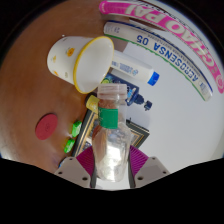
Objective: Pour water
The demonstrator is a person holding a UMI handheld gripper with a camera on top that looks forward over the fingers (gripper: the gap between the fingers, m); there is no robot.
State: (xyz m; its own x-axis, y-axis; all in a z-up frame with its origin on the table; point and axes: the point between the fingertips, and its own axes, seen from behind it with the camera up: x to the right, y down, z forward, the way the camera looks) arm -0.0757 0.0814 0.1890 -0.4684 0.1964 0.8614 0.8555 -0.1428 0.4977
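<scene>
I am gripping a clear plastic bottle with a green label (110,140) between my two fingers, both pink pads (86,160) pressing on its sides; my gripper (111,170) is closed on it. The bottle is pointing toward twelve o'clock, its open neck (111,94) reaching just under the rim of a white paper cup with yellow print (82,60), which is lying tilted at eleven o'clock. A red round disc (46,127) is sitting at nine o'clock on the brown table (25,105). Stacked books (170,45) are crowding one to two o'clock.
</scene>
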